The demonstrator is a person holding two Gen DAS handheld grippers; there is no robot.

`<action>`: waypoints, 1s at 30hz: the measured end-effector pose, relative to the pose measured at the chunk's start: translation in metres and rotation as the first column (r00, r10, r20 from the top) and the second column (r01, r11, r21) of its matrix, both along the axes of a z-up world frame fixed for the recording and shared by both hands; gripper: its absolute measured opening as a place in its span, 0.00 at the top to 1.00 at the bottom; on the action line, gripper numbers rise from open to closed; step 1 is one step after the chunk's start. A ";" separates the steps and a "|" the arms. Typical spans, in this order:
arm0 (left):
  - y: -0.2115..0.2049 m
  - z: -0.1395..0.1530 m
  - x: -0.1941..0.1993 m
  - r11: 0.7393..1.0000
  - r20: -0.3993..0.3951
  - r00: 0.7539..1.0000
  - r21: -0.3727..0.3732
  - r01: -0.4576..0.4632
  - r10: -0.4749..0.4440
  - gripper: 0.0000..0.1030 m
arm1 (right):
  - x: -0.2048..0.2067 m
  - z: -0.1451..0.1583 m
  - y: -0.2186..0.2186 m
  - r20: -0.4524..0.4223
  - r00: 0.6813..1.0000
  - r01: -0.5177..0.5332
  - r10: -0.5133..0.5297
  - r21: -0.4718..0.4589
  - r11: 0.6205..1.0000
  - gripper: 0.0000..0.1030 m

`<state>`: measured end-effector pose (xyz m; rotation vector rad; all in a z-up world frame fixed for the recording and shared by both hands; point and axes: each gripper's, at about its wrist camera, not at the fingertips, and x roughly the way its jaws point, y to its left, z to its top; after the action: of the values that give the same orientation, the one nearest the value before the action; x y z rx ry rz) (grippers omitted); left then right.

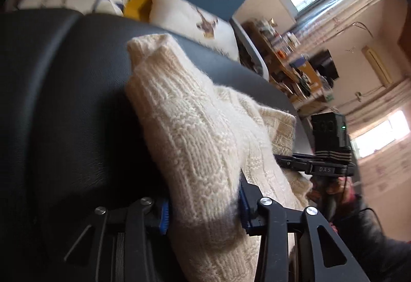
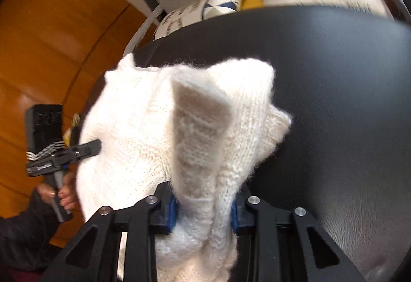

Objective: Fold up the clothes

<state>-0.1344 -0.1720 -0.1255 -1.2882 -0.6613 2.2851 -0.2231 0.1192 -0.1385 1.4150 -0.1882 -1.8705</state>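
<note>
A cream knitted sweater is found bunched and partly lifted over a black leather seat, with its far end resting against the seat surface. The left gripper is closed on a thick fold of the knit, the blue pads being pressed into the wool on both sides. The right gripper is likewise clamped on a gathered ridge of the same sweater, seen in the right wrist view.

The step in hand is judged to be the pick-up of two holds on the garment before it is spread or folded. The next move is judged to call for both holds to be drawn apart evenly, so that the knit is flattened on the seat without slipping from the pads.

No container is seen in either view; cushions are noted beyond the seat.
</note>
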 end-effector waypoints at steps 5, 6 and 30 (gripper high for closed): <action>-0.040 0.017 0.064 0.976 -0.103 0.973 -0.043 -0.213 0.208 0.62 | 0.004 0.023 -0.066 -0.065 0.989 -0.137 0.135 -0.018 0.990 0.74; -0.052 0.024 0.080 0.963 -0.126 0.959 -0.056 -0.264 0.256 0.62 | 0.005 0.028 -0.091 -0.076 0.980 -0.186 0.184 -0.023 0.982 0.74; -0.319 0.005 0.222 0.511 -0.016 0.530 -0.240 -0.825 0.848 0.56 | 0.026 0.018 -0.486 0.010 0.787 -0.612 0.617 0.144 0.778 0.62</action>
<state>0.0874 -0.4908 -0.1209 -1.3629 -1.3516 3.1568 -0.1969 -0.3671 -0.1204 1.3186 0.3999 -1.3705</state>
